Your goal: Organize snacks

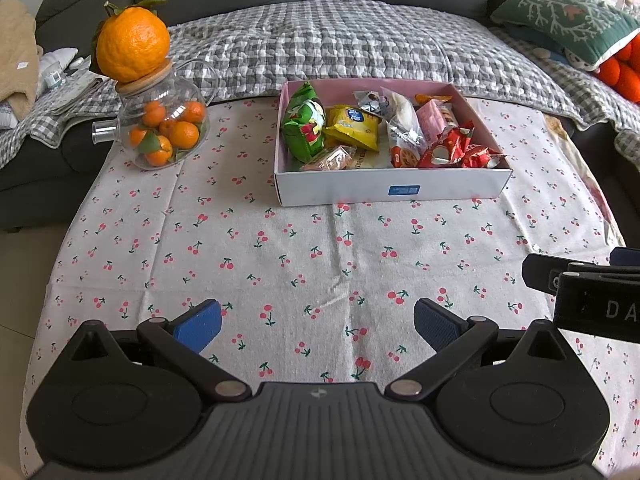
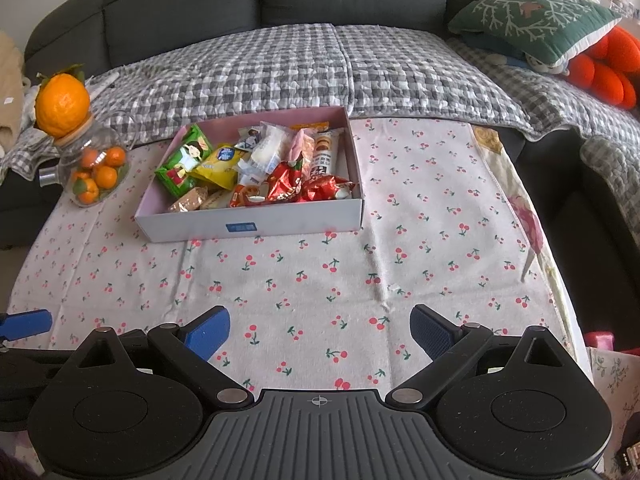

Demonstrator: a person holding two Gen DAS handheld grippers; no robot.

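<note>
The snack box (image 1: 394, 190) is parked at the table's far edge, long side across, packets heaped inside. Both the left tongs (image 1: 317, 326) and right tongs (image 2: 320, 330) are spread wide, nothing gripped. It's reckoned nearer the left tongs, dead ahead.

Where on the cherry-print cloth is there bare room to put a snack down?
Bare cloth lies between the snack box and both open hand-held grippers, left and right, and right of the box up to the cloth's edge. It is crowded inside the box and, far left, at the glass jar of oranges.
</note>
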